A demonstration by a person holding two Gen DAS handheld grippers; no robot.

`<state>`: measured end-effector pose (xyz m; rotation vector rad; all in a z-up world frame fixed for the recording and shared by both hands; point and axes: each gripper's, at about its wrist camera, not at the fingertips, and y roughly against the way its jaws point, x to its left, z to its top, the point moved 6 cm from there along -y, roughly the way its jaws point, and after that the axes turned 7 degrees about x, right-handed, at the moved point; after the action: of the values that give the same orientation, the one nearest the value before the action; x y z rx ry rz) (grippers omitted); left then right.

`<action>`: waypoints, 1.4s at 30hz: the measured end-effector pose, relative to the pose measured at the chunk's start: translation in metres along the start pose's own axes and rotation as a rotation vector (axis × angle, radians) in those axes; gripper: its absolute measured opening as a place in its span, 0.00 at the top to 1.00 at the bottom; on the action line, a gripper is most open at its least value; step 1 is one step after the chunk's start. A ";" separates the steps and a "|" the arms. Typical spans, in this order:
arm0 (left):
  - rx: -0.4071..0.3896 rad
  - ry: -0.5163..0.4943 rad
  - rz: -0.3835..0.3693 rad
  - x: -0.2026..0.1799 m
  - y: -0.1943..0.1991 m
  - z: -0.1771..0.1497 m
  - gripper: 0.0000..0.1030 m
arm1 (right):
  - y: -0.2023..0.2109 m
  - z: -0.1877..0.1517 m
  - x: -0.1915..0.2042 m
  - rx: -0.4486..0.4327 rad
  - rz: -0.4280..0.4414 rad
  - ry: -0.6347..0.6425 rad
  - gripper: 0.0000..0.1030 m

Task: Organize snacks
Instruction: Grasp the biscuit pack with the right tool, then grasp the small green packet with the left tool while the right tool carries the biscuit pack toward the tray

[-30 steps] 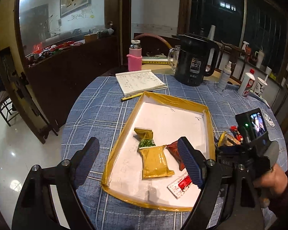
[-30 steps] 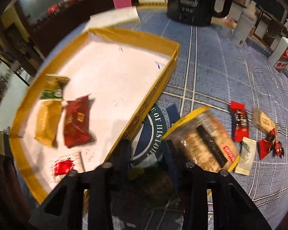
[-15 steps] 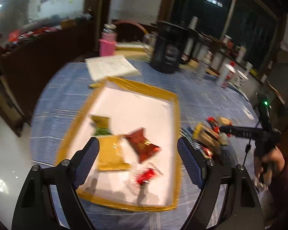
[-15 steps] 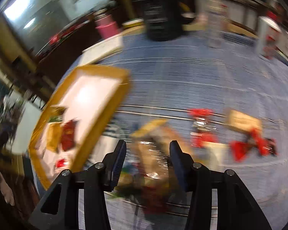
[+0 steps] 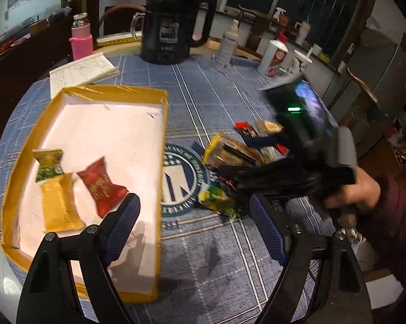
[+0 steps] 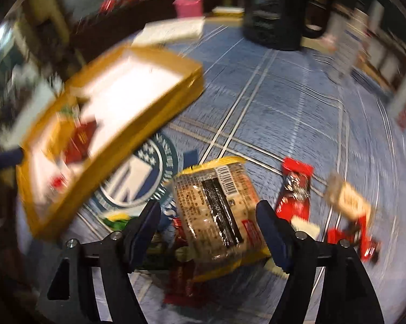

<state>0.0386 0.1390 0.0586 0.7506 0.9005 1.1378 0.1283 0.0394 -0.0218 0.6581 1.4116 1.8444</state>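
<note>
My right gripper [image 6: 207, 225] hangs over the large clear crinkly snack pack with yellow edges [image 6: 216, 208], bottom centre; jaws opening, straddling it untouched, its long axis running away between them. My left gripper [image 5: 194, 226] gapes empty beside the yellow-rimmed white tray [image 5: 162, 124].

Left gripper [image 5: 194, 225] open over tray [image 5: 159, 189] edge, nothing between pads. Tray holds yellow packet [image 5: 58, 205] and red packet [image 5: 101, 186]. Right gripper [image 5: 230, 174] over snack pile [image 5: 230, 154].

Right wrist view: motion blur smears the tray [image 6: 138, 102] and its packets beyond reading. Left wrist view: the right gripper [image 5: 284, 175] is blurred and covers part of the snack pile [image 5: 230, 151]; its jaws are hidden.
</note>
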 end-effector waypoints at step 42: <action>0.104 0.010 -0.073 -0.040 -0.065 0.003 0.96 | 0.079 -0.097 -0.031 -0.166 0.198 -0.349 0.33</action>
<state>0.0623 0.0836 0.0114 0.7909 0.9937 1.0381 0.0558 -0.0550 0.0288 1.0074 0.9856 1.8611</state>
